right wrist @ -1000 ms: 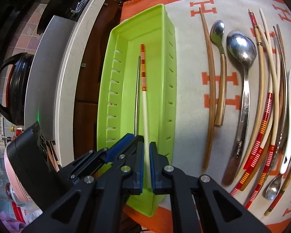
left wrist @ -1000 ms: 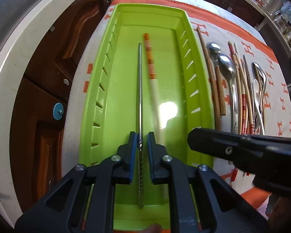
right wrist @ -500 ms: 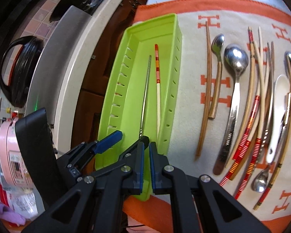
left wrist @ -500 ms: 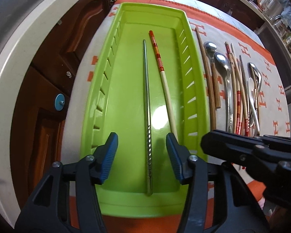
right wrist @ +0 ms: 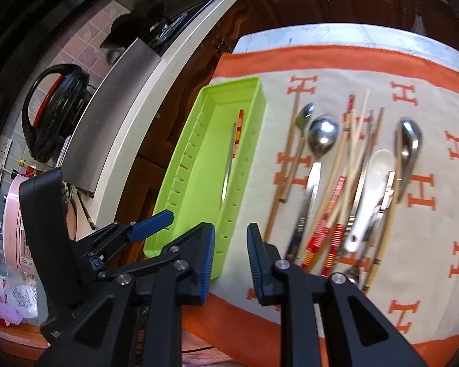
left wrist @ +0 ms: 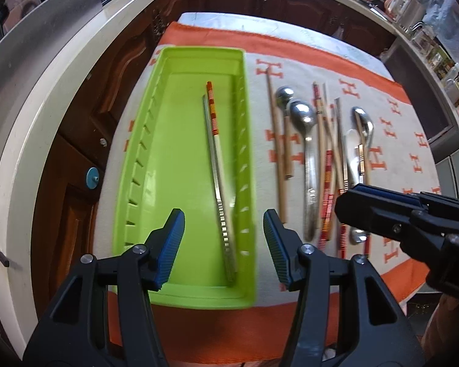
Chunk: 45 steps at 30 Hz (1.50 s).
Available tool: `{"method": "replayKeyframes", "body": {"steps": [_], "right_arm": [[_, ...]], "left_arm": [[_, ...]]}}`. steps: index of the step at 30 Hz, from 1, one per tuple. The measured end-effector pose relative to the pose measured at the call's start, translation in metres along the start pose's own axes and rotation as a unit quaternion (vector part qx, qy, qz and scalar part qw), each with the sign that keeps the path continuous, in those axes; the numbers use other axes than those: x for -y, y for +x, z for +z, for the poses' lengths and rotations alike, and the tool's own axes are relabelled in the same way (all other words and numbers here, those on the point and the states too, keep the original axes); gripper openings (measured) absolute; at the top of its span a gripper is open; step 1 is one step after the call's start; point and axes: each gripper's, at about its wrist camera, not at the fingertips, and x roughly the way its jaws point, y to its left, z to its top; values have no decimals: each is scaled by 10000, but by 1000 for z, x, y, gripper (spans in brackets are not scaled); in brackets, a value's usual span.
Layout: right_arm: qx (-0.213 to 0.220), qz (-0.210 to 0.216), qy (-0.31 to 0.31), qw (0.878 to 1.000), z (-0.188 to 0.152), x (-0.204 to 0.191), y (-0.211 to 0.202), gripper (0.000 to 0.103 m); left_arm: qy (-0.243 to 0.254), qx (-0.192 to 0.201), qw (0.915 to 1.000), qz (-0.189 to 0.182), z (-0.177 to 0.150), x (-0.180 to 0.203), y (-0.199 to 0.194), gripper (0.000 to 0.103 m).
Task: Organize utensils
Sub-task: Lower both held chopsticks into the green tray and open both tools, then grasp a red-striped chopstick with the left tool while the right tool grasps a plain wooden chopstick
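Green plastic is filling the left of our view: the lime tray (left wrist: 137,165) is lying lengthwise on the orange-and-cream cloth (left wrist: 407,134), and inside it, close to its right wall, the steel chopstick (left wrist: 218,195) and the red-banded chopstick (left wrist: 213,116) are resting side by side, apparently touching along part of their length. We are holding our left gripper (left wrist: 223,241) above the tray's near end with its jaws spread wide and nothing between them. Our right gripper (right wrist: 229,257) is hanging over the tray's near right corner, its jaws parted too and gripping nothing. To the right of the tray, the loose utensils are lying on the cloth: a plain wooden chopstick (left wrist: 275,140), a big steel spoon (right wrist: 316,153), a white ceramic spoon (right wrist: 370,195) and a crossed bundle of chopsticks (right wrist: 348,171) between those two spoons
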Motion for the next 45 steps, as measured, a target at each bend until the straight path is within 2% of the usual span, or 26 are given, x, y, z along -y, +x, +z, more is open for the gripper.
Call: {"method": "replayKeyframes", "body": {"steps": [10, 21, 27, 32, 37, 40, 42, 45], "right_arm": [[344, -89, 147, 9993, -12, 34, -38, 22], [474, -149, 583, 9971, -16, 81, -49, 22], [418, -161, 788, 9959, -18, 105, -45, 22], [321, -170, 952, 9948, -18, 124, -37, 22], [165, -117, 1152, 9931, -18, 144, -26, 22], [41, -44, 1285, 9917, -19, 155, -17, 22], [-34, -6, 1355, 9908, -19, 161, -12, 22], [-72, 5, 1379, 9904, -19, 166, -9, 22]], "left_arm": [[195, 133, 9997, -26, 3, 31, -17, 50], [413, 138, 9990, -141, 16, 66, -18, 50], [586, 35, 9981, -170, 24, 91, -1, 50], [512, -199, 9982, -260, 36, 98, 24, 50], [353, -545, 9962, -572, 47, 104, 53, 50], [286, -742, 9939, -762, 52, 109, 68, 42], [228, -876, 9923, -851, 55, 113, 78, 31], [166, -1016, 9906, -900, 59, 118, 89, 22]]}}
